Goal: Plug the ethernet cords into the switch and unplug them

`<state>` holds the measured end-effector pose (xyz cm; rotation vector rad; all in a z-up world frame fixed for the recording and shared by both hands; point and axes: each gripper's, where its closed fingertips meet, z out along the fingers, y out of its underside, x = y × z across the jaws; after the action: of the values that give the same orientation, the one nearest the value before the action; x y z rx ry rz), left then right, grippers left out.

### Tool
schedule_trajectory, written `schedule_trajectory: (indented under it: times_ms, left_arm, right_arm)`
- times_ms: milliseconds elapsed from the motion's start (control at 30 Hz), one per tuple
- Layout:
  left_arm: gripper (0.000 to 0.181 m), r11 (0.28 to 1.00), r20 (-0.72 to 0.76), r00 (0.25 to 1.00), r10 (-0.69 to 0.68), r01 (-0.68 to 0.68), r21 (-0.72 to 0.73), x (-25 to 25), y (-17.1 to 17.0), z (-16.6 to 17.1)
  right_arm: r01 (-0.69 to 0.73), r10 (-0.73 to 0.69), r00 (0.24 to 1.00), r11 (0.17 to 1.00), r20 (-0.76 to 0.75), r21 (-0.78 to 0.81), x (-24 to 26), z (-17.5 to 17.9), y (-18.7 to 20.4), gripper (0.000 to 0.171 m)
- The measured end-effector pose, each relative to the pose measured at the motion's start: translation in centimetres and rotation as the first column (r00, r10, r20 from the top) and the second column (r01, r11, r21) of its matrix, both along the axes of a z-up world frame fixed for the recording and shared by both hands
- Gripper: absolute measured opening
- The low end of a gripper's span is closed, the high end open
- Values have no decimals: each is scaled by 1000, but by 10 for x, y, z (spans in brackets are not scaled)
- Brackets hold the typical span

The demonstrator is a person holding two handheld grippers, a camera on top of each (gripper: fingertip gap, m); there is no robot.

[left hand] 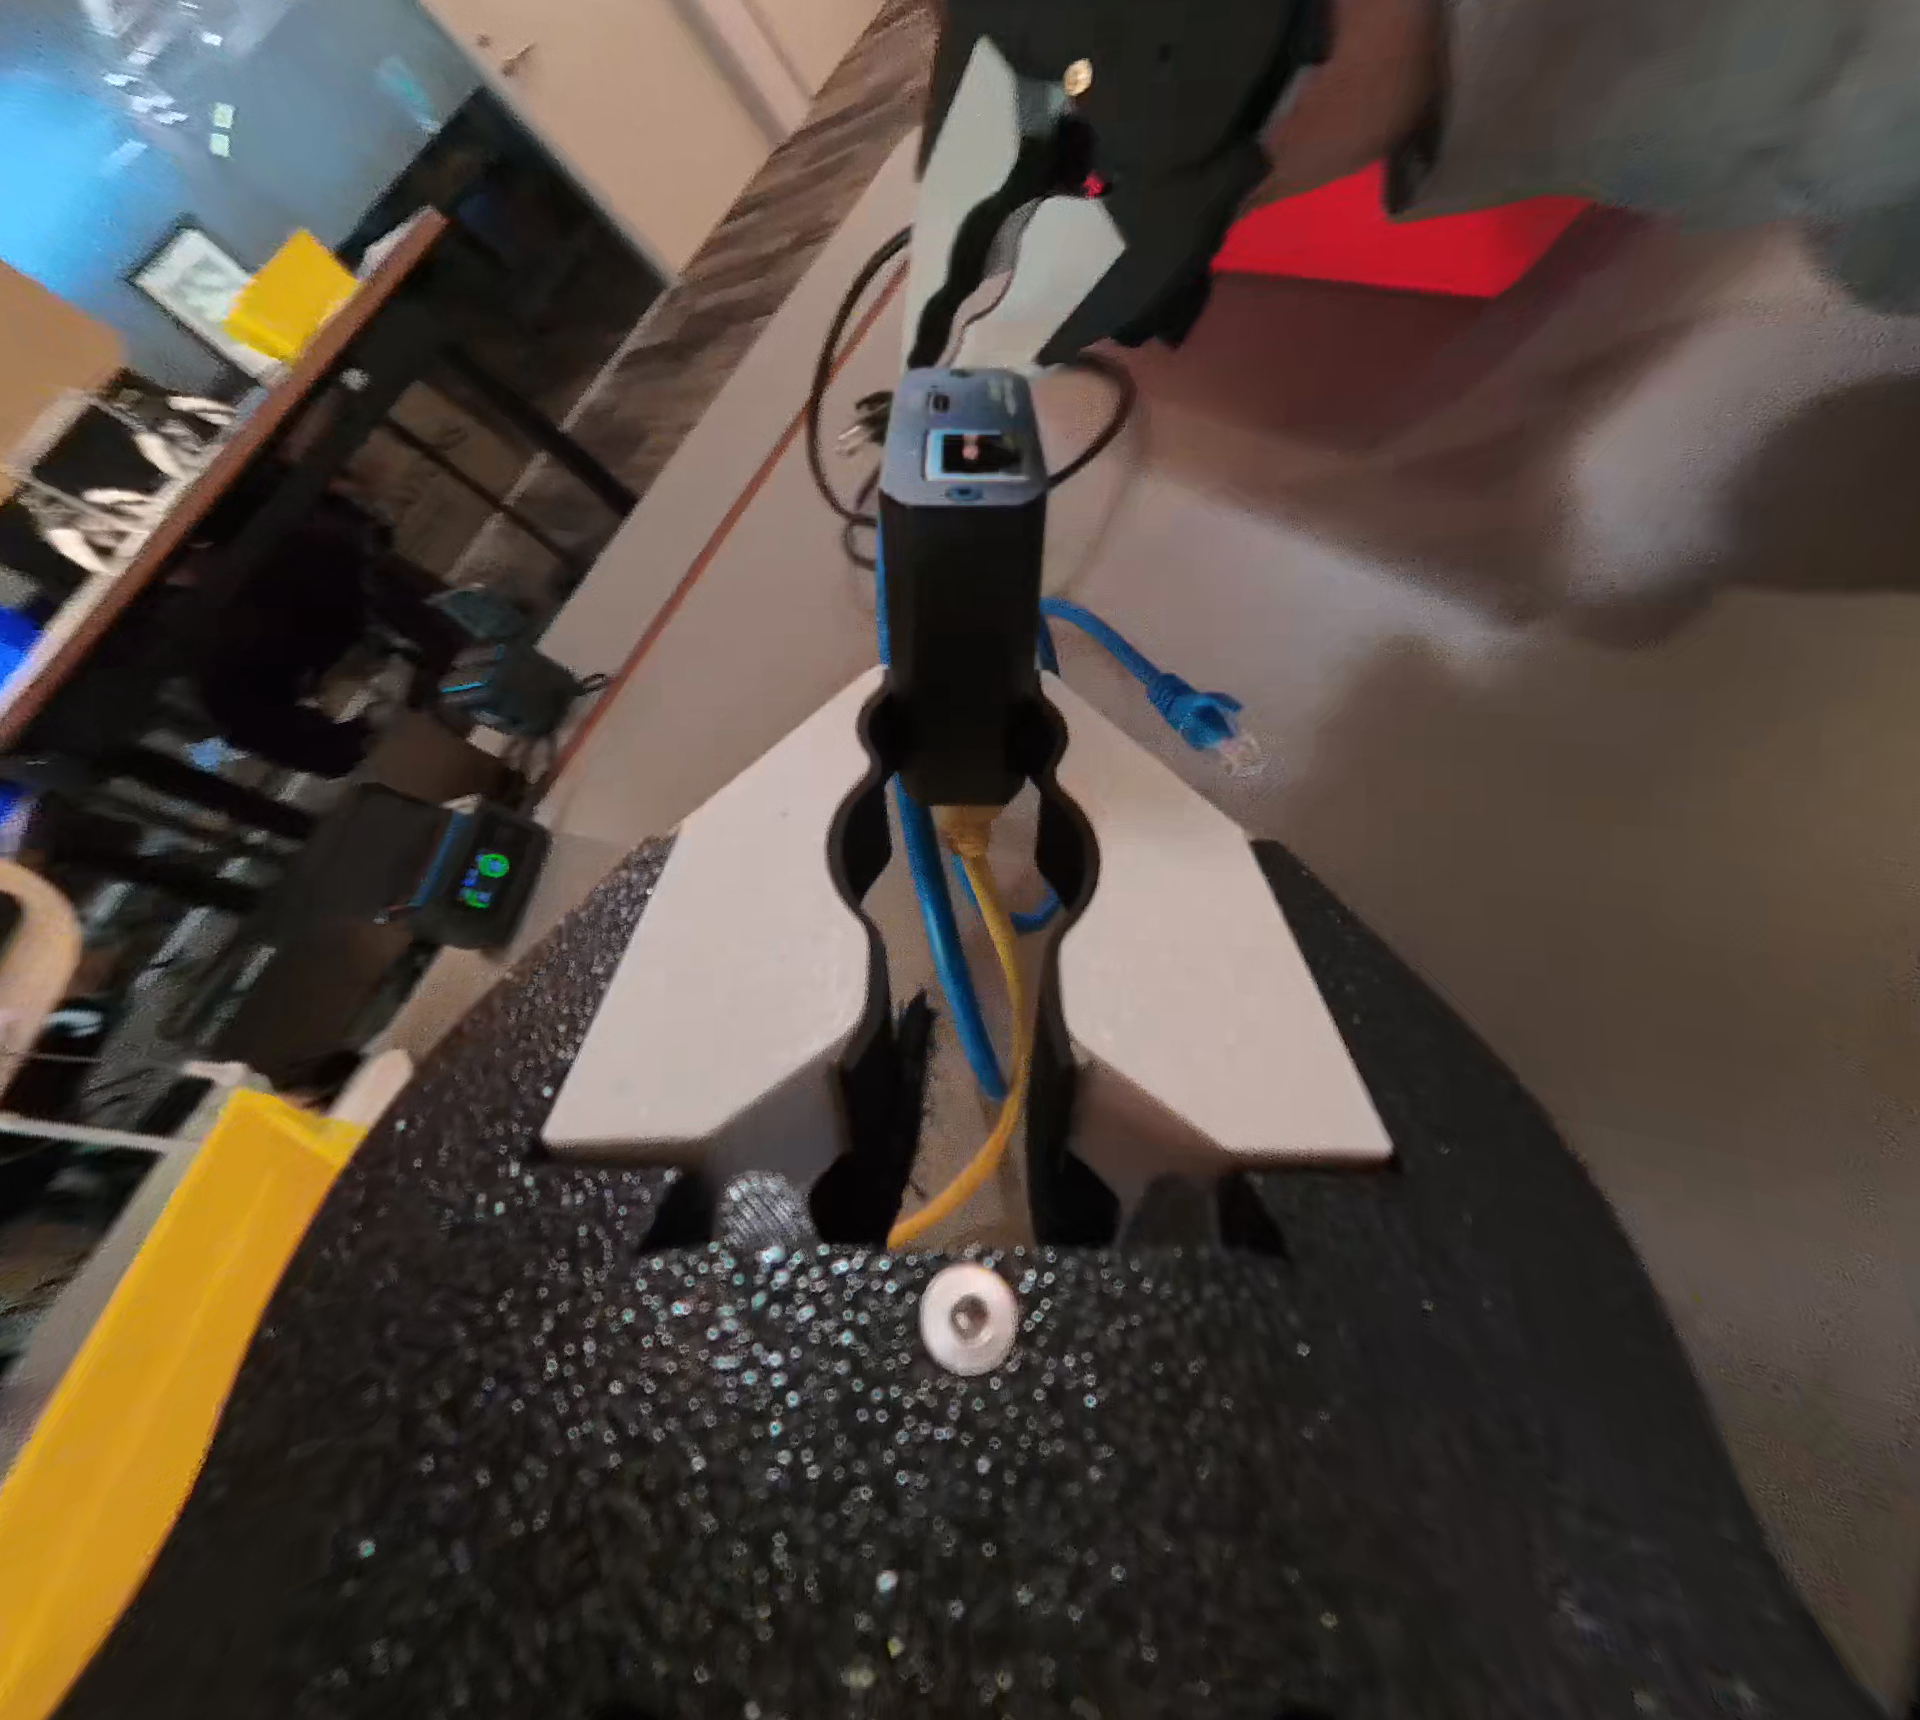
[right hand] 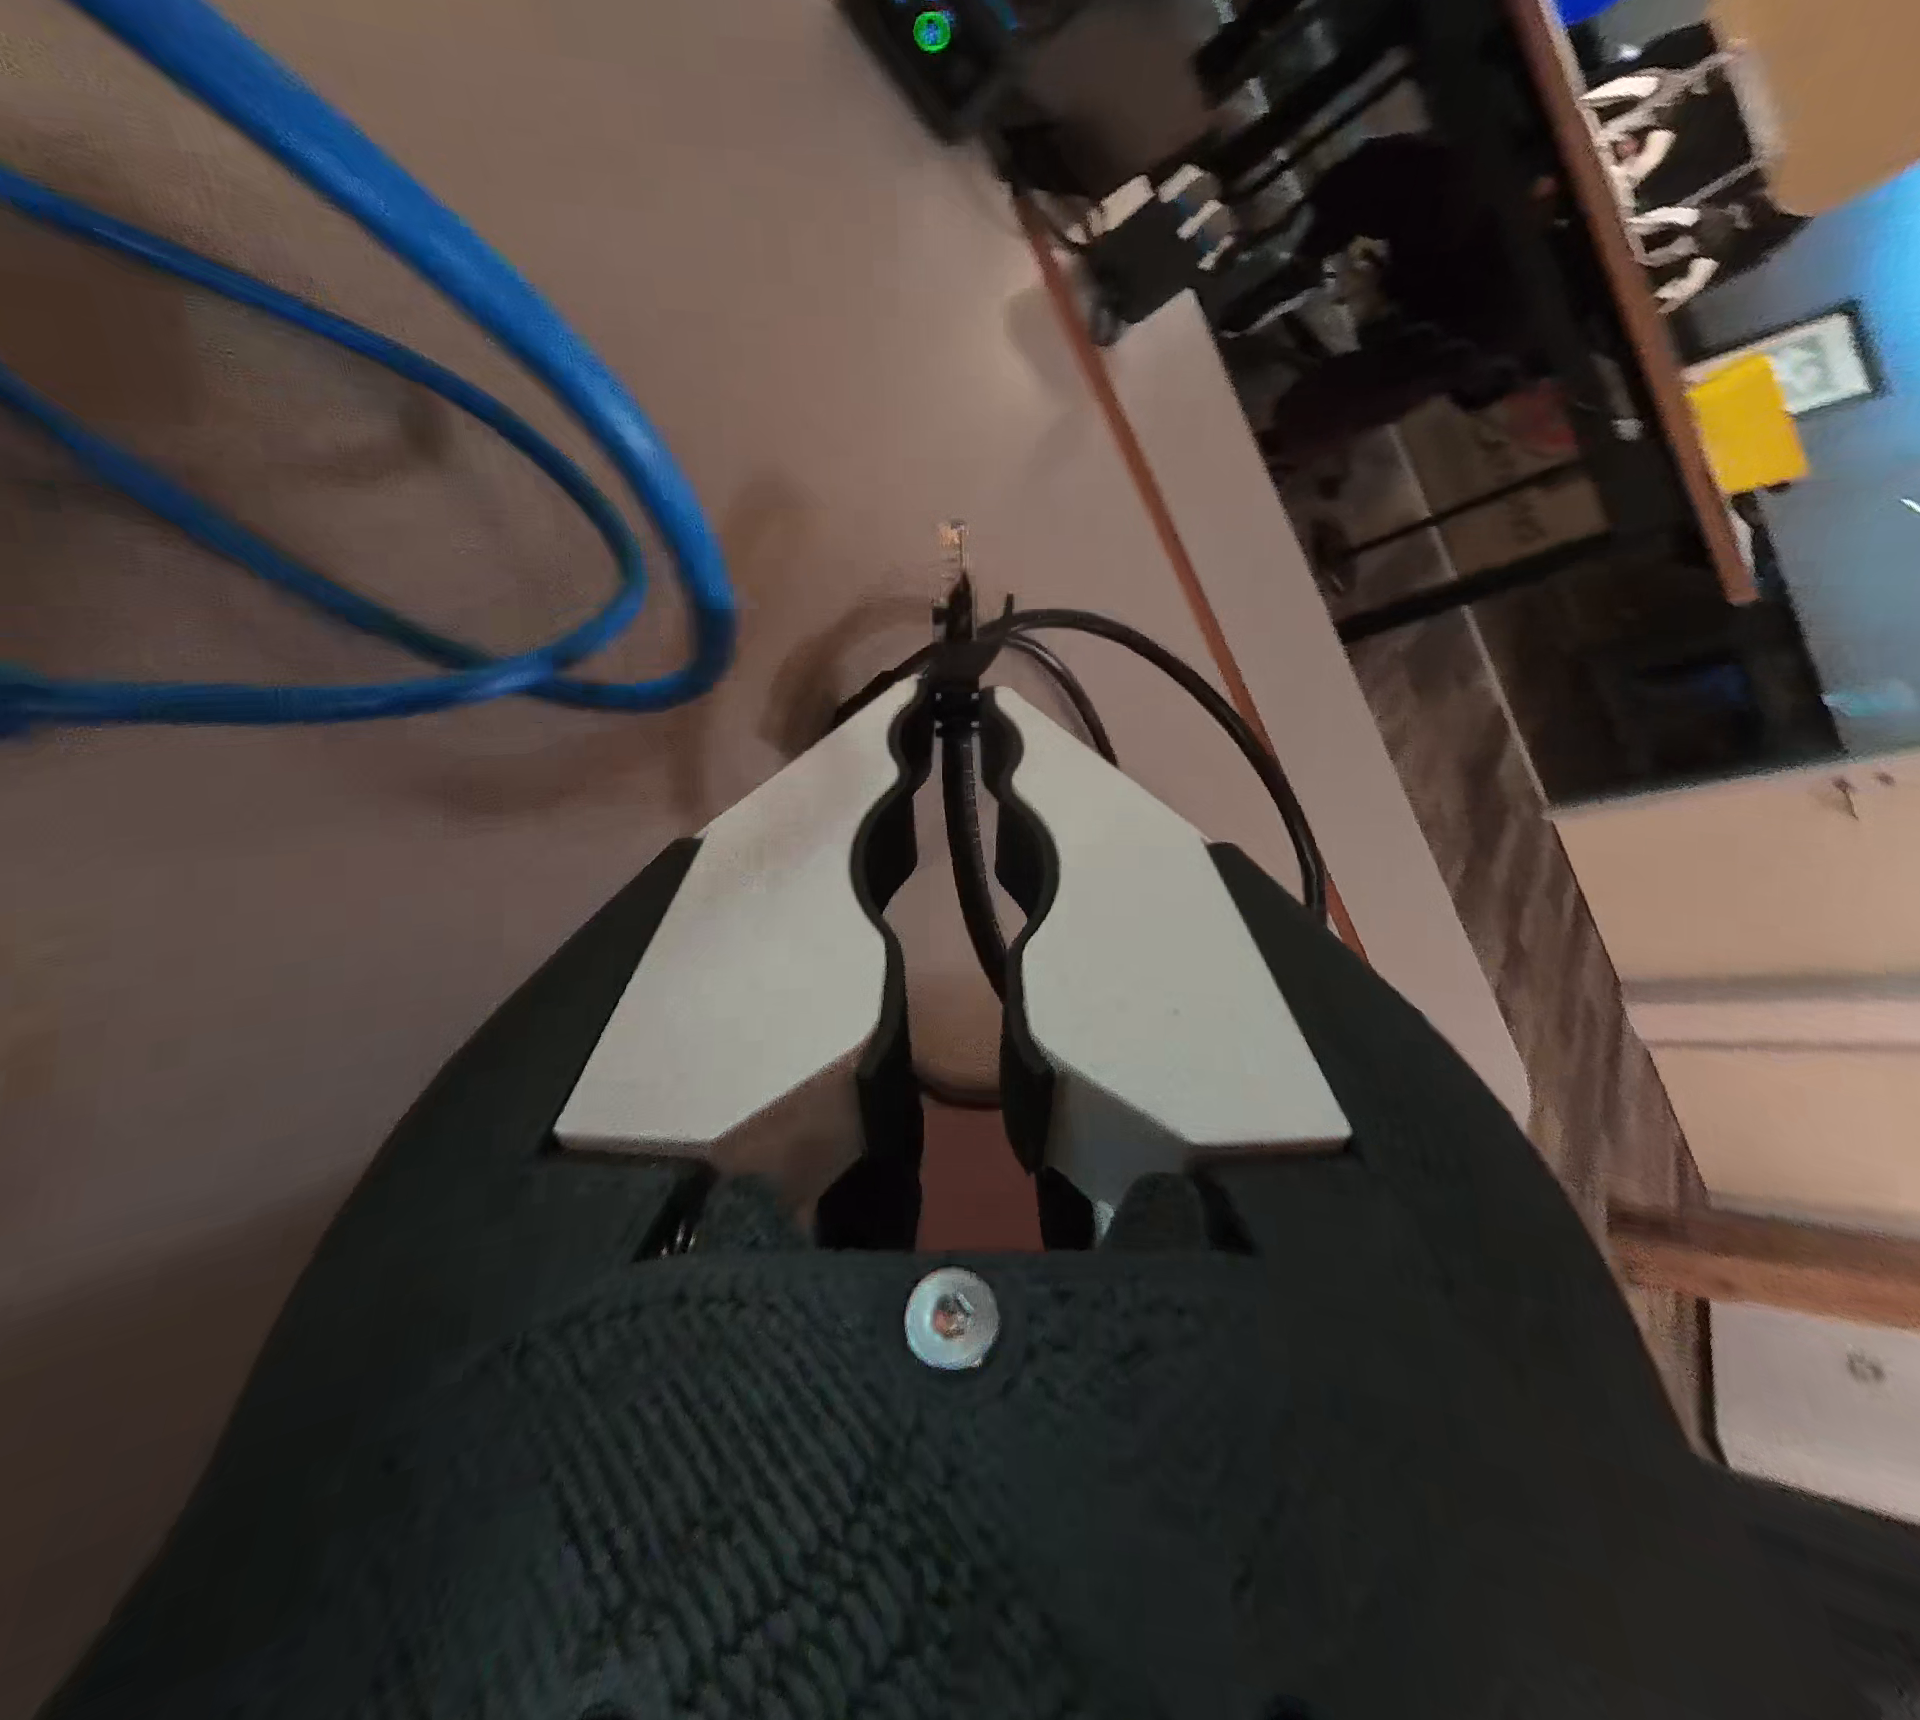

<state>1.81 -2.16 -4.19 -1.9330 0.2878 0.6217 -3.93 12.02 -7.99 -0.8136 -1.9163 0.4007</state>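
My left gripper (left hand: 961, 714) is shut on a narrow black switch (left hand: 961, 590) that points away from the camera. An empty port (left hand: 971, 455) shows on its far end. A yellow cord (left hand: 1003, 995) is plugged into its near end, between my fingers. A blue cord (left hand: 935, 943) hangs beside it, and its free plug (left hand: 1200, 714) lies on the table. My right gripper (right hand: 956, 704) is shut on a black cord (right hand: 971, 829) whose clear plug (right hand: 951, 548) sticks out past the fingertips. In the left wrist view the right gripper (left hand: 982, 320) hovers just beyond the switch's far end.
Blue cord loops (right hand: 540, 423) hang at the left of the right wrist view. Black cable (left hand: 831, 382) loops over the beige table (left hand: 1455, 943). A dark box with a green display (right hand: 925, 8) stands near the table edge. Shelves and yellow bins stand beyond. A grey sleeve (left hand: 1662, 8) holds the right gripper. About 15 centimeters separates my left fingertips from my right.
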Motion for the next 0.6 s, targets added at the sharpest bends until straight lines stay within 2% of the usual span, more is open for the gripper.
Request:
schedule_trajectory:
  times_ms: [133, 267, 367, 500, 600]
  left_arm:
    - [21, 991, -161, 978, 130, -135, -17, -43, 33, -7]
    - [21, 975, -256, 943, 211, -223, -19, -95, 57, -28]
    - [22, 970, -342, 910, 235, -243, 18, -121, 67, -42]
    - [22, 978, -475, 857, 200, -201, 50, -132, 73, -55]
    - [22, 985, -542, 825, 161, -173, 30, -130, 76, -64]
  right_arm:
    - [50, -50, 988, 999, -149, -5, -3, 8, 9, 6]
    - [68, -63, 962, 998, -267, 11, -3, 10, 12, 6]
    - [58, -70, 961, 997, -267, -52, -6, -1, 11, 6]
    - [18, -55, 970, 988, -238, -154, -11, -10, 3, 6]
    - [-24, -15, 989, 966, -147, -259, -14, -29, -10, 6]
